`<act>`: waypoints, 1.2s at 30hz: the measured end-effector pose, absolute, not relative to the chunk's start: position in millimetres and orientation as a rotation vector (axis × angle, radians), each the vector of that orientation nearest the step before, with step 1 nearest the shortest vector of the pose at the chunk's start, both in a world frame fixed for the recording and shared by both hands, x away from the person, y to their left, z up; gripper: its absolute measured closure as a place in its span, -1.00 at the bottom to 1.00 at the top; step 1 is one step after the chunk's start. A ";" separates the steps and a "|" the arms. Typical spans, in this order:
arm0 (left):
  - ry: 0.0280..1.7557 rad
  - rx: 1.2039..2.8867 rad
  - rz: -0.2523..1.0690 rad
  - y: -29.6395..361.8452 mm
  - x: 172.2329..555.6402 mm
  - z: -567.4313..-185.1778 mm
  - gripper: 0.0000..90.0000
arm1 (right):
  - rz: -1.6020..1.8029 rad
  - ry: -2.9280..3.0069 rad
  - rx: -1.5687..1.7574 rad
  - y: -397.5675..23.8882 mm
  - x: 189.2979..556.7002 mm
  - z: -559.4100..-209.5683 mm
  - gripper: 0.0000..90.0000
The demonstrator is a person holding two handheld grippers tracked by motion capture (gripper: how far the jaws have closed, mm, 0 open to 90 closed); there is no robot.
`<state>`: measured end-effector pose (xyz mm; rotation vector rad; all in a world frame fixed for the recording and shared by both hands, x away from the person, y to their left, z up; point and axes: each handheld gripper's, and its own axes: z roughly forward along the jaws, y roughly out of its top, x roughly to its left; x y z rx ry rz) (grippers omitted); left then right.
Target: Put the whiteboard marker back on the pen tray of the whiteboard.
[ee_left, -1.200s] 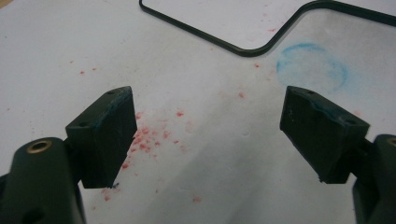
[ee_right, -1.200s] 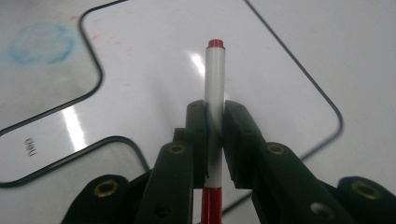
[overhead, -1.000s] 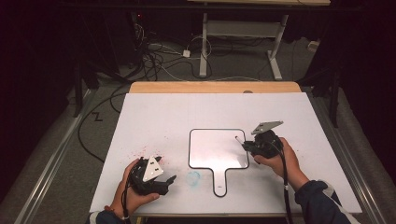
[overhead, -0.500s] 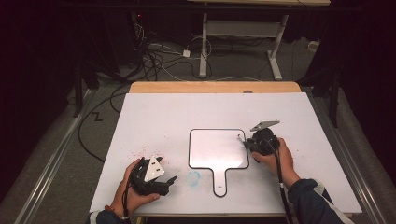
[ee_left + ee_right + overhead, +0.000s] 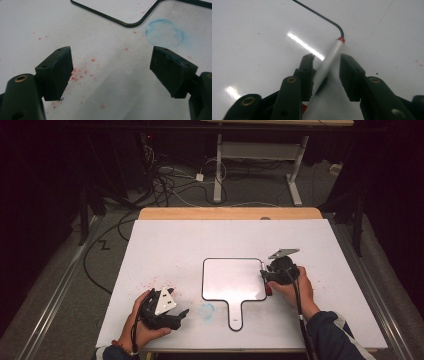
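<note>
The marker (image 5: 325, 62) was a slim, smooth cylinder, white along its barrel with a red band at the far end and a touch of red showing at the near end. It lay on the glossy whiteboard (image 5: 232, 277), its red tip at the board's rounded corner by the right edge. The right gripper (image 5: 325, 62) had just been opening its jaws; the marker lay between them, against the left pad (image 5: 306, 66) with a gap to the right one, so they no longer pinched it. The whiteboard was a paddle shape, a rounded square with a short handle, edged by a thin black rim and bright with glare. It rested on a matte white table (image 5: 170, 245) speckled with red flecks (image 5: 80, 72) and a faint blue ring (image 5: 165, 32). The left gripper (image 5: 112, 67) sat near the table's front left, its blocky black jaws spread wide with nothing between them.
</note>
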<state>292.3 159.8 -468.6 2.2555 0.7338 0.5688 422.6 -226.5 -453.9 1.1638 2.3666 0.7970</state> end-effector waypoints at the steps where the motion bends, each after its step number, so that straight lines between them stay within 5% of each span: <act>1: 0.734 2.254 0.569 159.8 292.2 -468.5 -0.60 | 0.807 2.360 1.171 -227.4 422.3 -453.6 0.34; 15: 0.737 2.249 0.577 160.2 291.8 -467.7 -0.60 | 0.938 2.307 1.077 -237.0 409.5 -445.8 0.11; 36: 0.755 2.235 0.622 163.5 292.1 -468.1 -0.60 | 1.132 2.091 0.748 -282.1 331.2 -429.0 -0.44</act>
